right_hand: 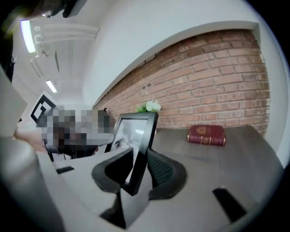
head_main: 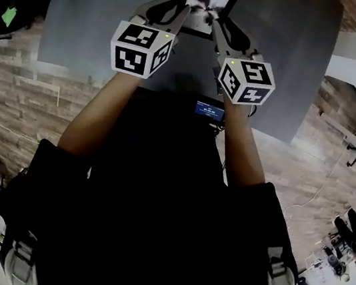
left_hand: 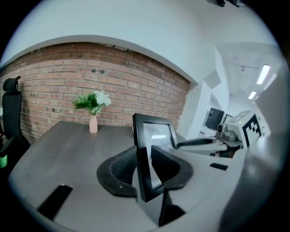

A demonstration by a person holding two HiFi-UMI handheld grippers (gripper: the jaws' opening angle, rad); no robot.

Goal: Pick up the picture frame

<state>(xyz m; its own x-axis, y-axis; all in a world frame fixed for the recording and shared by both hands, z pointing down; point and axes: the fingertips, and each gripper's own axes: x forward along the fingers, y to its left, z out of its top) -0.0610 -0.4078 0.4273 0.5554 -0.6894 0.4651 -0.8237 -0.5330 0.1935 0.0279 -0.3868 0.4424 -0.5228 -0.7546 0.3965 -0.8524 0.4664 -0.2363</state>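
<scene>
Head view: we hold the frame (head_main: pixel 206 8) upright near the surface's (head_main: pixel 91 15) far edge, with the left claw (head_main: pixel 180 18) clamped on its left side and the right claw (head_main: pixel 217 29) clamped on its right. Open surface lies on both sides. A red book (right_hand: pixel 207 134) lies well to the right, its gold stamp unreadable. A vase (left_hand: pixel 93 123) stands far left.

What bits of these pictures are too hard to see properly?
- Photo inside the picture frame: small and blurry in the head view, glare on the glass in both gripper views.
- Red book: title too small, right gripper view.
- Small lit screen: writing too small, head view.
</scene>
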